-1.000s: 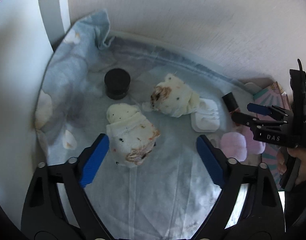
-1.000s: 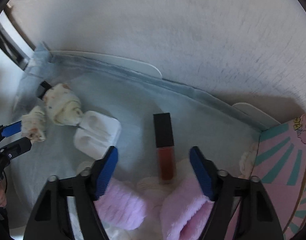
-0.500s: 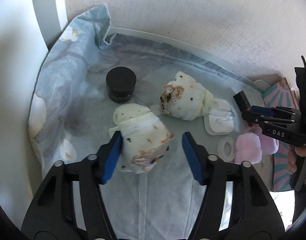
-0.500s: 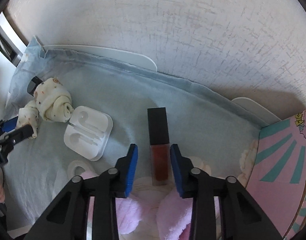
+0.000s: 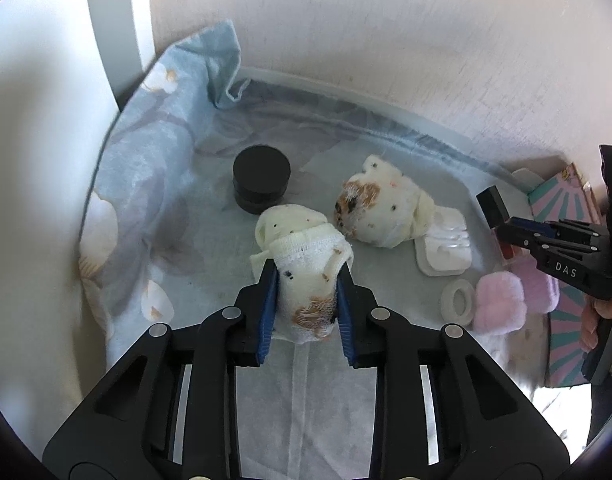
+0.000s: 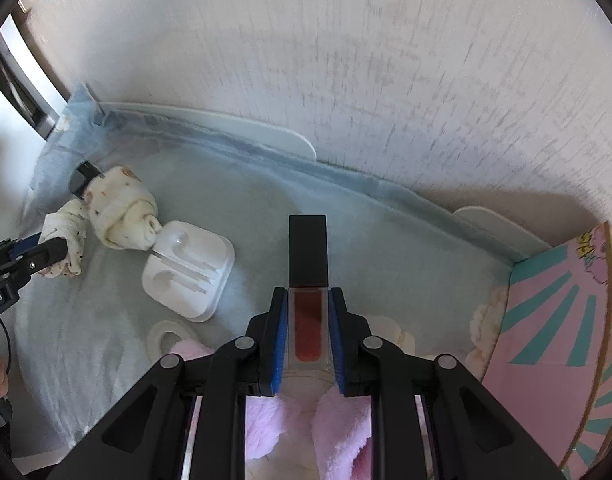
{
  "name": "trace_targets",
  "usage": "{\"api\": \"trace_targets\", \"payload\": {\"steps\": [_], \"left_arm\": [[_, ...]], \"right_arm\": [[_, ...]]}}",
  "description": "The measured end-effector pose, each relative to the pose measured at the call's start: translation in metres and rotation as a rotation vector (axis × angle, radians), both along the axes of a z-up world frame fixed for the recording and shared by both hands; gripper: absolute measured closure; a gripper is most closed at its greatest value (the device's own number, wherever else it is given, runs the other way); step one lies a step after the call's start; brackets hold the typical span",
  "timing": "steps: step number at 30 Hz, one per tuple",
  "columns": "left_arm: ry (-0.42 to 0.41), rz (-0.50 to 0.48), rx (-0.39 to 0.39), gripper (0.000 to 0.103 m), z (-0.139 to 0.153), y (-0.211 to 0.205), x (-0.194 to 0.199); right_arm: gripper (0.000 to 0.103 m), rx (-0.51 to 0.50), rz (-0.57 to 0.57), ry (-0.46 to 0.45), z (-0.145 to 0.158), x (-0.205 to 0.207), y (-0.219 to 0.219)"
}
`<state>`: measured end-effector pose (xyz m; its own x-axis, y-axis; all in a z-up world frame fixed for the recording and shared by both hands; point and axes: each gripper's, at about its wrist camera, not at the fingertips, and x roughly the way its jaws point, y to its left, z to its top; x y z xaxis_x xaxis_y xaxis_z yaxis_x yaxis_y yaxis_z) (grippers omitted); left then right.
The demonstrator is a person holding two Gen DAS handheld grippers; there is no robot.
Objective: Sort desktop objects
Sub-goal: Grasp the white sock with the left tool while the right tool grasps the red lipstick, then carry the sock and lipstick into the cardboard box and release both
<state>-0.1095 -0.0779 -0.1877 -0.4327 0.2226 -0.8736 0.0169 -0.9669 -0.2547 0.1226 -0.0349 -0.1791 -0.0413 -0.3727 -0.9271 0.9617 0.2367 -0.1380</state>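
In the left wrist view my left gripper (image 5: 306, 280) is shut on a rolled cream sock (image 5: 306, 264) with dark specks and a brown patch; its blue pads squeeze the roll's near end. A second rolled sock (image 5: 379, 210) lies just behind it to the right. In the right wrist view my right gripper (image 6: 307, 308) is shut on a lip gloss tube (image 6: 307, 276); the pads press the clear red part, and the black cap points away. The right gripper (image 5: 517, 228) also shows at the right edge of the left wrist view.
Everything lies on a pale blue flowered cloth (image 5: 146, 184) against a white wall. A black round jar (image 5: 261, 184), a white earphone case (image 6: 188, 270), a white tape ring (image 6: 168, 338), pink fluffy items (image 6: 337, 428) and a pink and teal box (image 6: 561, 328) are nearby.
Both grippers have closed from wide open: the left onto the near rolled sock, the right onto the lip gloss tube. Neither object has left the cloth.
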Motion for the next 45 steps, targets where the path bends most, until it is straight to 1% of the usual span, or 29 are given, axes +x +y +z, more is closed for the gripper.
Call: {"api": "trace_targets", "payload": {"steps": [5, 8, 10, 12, 14, 16, 17, 19, 21, 24, 27, 31, 35, 40, 45], "left_arm": [[0.016, 0.023, 0.001, 0.079, 0.024, 0.006, 0.004], [0.031, 0.036, 0.002, 0.079, 0.046, 0.011, 0.01], [0.034, 0.041, 0.004, 0.079, 0.062, 0.015, 0.014], [0.043, 0.042, 0.012, 0.079, 0.077, 0.025, 0.018], [0.055, 0.035, 0.009, 0.079, 0.09, 0.036, 0.021], [0.067, 0.029, 0.014, 0.079, 0.105, 0.053, 0.023], [0.071, 0.022, 0.019, 0.079, 0.112, 0.062, 0.023], [0.081, 0.007, 0.021, 0.079, 0.126, 0.081, 0.028], [0.102, -0.016, 0.025, 0.079, 0.14, 0.099, 0.03], [0.13, -0.06, 0.054, 0.079, 0.161, 0.137, 0.033], [0.146, -0.108, 0.071, 0.079, 0.172, 0.176, 0.032], [0.158, -0.194, 0.085, 0.079, 0.179, 0.233, 0.036], [0.145, -0.267, 0.1, 0.079, 0.176, 0.285, 0.041], [0.107, -0.346, 0.09, 0.079, 0.156, 0.345, 0.047], [0.061, -0.387, 0.062, 0.079, 0.131, 0.384, 0.058]], "right_arm": [[0.085, 0.004, 0.001, -0.051, 0.027, -0.005, 0.005], [0.085, -0.003, 0.012, -0.078, 0.053, -0.005, 0.019], [0.085, -0.012, 0.024, -0.083, 0.072, -0.018, 0.034], [0.085, -0.016, 0.033, -0.085, 0.09, -0.031, 0.029], [0.085, -0.026, 0.043, -0.083, 0.106, -0.04, 0.039], [0.085, -0.04, 0.046, -0.075, 0.121, -0.049, 0.046], [0.085, -0.044, 0.046, -0.074, 0.124, -0.053, 0.05], [0.085, -0.054, 0.044, -0.07, 0.14, -0.07, 0.058], [0.085, -0.066, 0.039, -0.056, 0.139, -0.069, 0.058], [0.085, -0.083, 0.025, -0.045, 0.155, -0.094, 0.069], [0.085, -0.094, 0.01, -0.038, 0.166, -0.12, 0.08], [0.085, -0.093, -0.018, -0.039, 0.169, -0.154, 0.091], [0.085, -0.075, -0.036, -0.043, 0.167, -0.183, 0.102], [0.085, -0.044, -0.056, -0.064, 0.157, -0.217, 0.114], [0.085, -0.012, -0.045, -0.084, 0.145, -0.233, 0.123]]}}
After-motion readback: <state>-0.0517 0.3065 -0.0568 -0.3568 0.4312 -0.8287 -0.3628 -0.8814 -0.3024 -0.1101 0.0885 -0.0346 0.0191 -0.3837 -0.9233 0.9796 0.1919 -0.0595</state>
